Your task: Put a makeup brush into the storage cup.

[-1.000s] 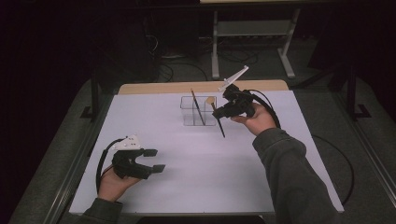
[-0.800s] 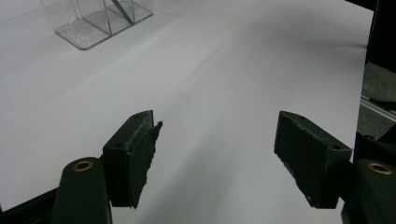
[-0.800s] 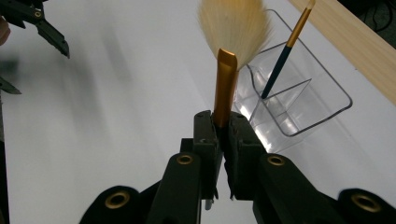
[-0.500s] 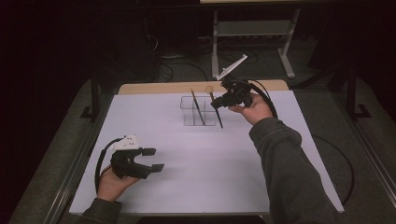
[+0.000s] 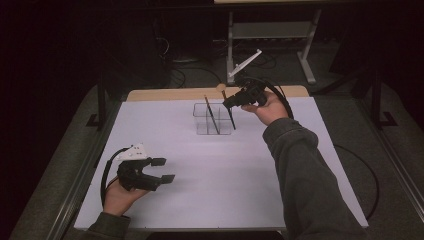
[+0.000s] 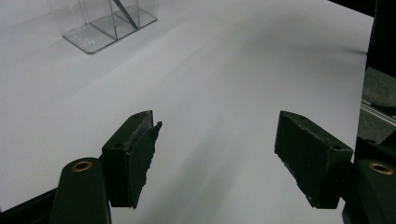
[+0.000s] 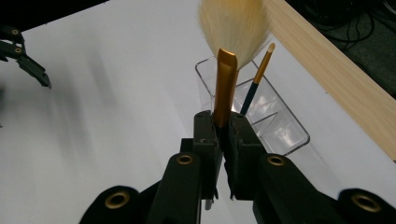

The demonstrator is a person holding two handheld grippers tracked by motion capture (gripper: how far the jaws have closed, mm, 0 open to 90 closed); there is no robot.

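Observation:
A clear acrylic organizer (image 5: 201, 125) with compartments stands at the back middle of the white sheet, and a thin dark-handled brush (image 5: 210, 112) leans in it. My right gripper (image 5: 234, 101) is held over its right end, shut on a large makeup brush (image 7: 225, 88) with a gold ferrule and cream bristles pointing up. The large brush's dark handle (image 5: 231, 119) slants down by the organizer's right compartment; whether it is inside I cannot tell. My left gripper (image 5: 162, 170) rests open at the front left, with nothing between its jaws in the left gripper view (image 6: 217, 144).
The white sheet (image 5: 215, 175) covers the table, with a wooden strip (image 5: 170, 94) along its far edge. Behind the table stand a metal rack (image 5: 270, 35) and cables on the dark floor. The organizer (image 6: 88, 39) sits far ahead of the left gripper.
My right gripper has carried the large brush away from me and leftward, from the right of the organizer to its right end. The left gripper has stayed still.

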